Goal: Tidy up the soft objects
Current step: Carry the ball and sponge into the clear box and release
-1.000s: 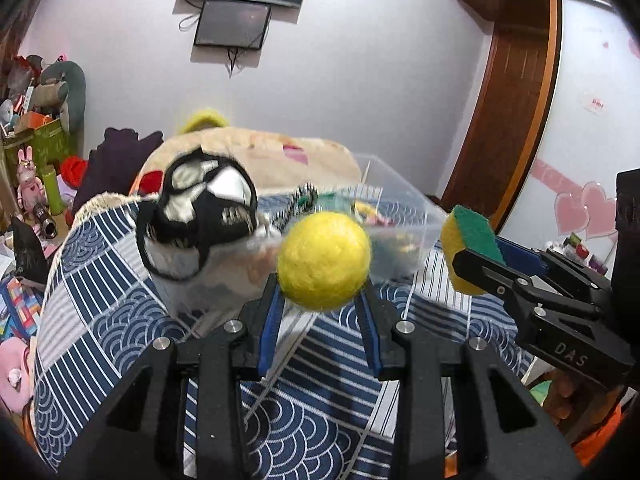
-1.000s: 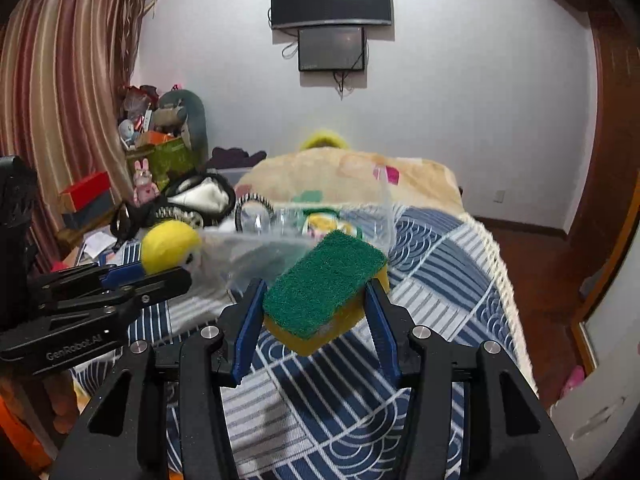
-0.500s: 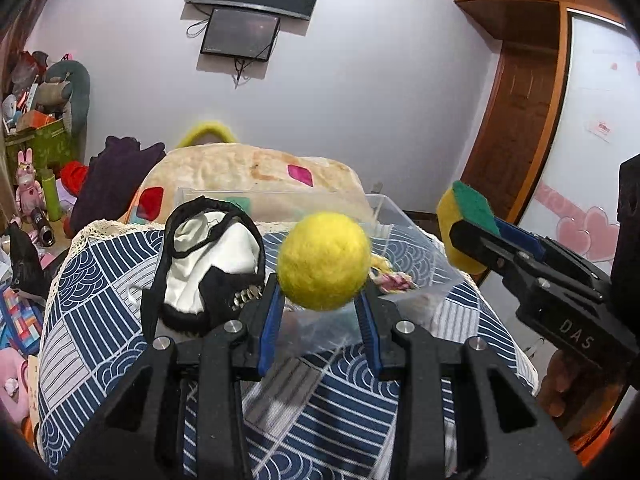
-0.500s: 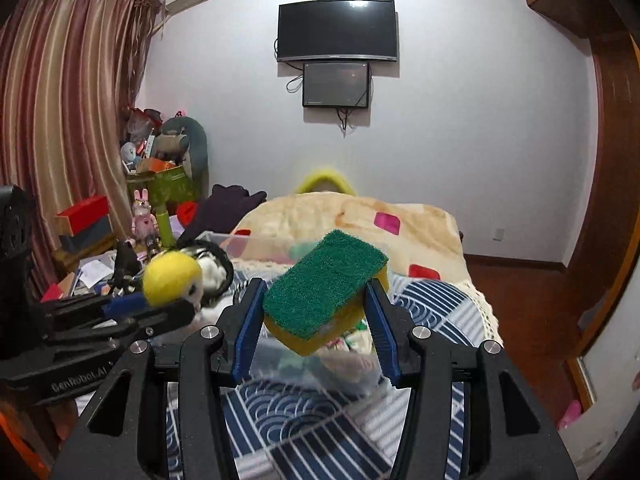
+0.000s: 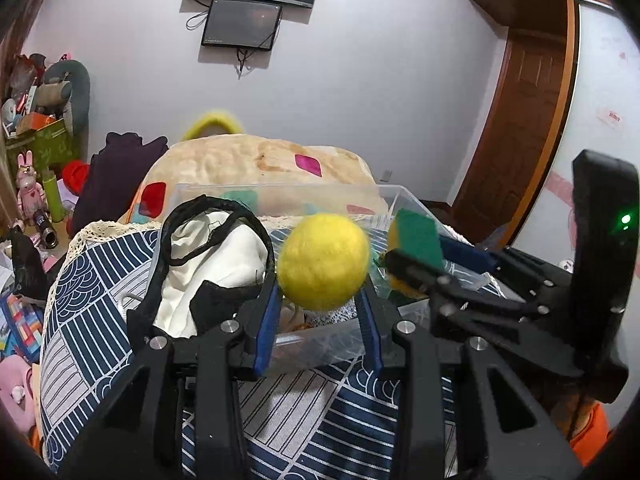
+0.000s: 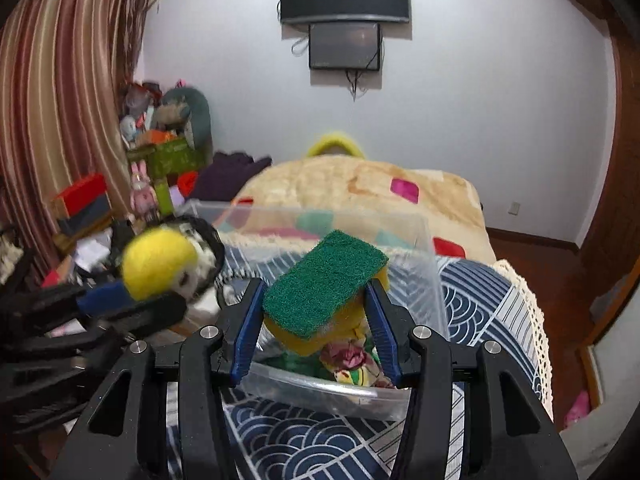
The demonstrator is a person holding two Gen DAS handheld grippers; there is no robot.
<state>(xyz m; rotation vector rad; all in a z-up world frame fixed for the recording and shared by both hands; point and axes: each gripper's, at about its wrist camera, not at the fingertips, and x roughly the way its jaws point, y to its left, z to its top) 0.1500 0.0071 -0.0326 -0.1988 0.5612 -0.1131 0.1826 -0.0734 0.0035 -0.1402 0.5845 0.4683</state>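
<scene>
My left gripper (image 5: 320,300) is shut on a yellow felt ball (image 5: 323,262), held above the near part of a clear plastic bin (image 5: 312,340). My right gripper (image 6: 316,312) is shut on a green and yellow sponge (image 6: 326,282), held over the same bin (image 6: 320,392). The sponge also shows in the left wrist view (image 5: 416,236), and the ball in the right wrist view (image 6: 160,266). Some colourful soft items (image 6: 352,364) lie inside the bin. A black and white cloth piece (image 5: 212,264) hangs over the bin's left end.
The bin stands on a bed with a blue and white patterned cover (image 5: 100,328). A beige blanket (image 6: 360,188) lies behind it. Toys and boxes (image 6: 160,148) pile up at the left wall. A wooden door (image 5: 520,128) is at the right.
Both grippers have come in over the bin, which now sits close below the fingers. The sponge and the ball have drawn closer to each other. Both holds are unchanged.
</scene>
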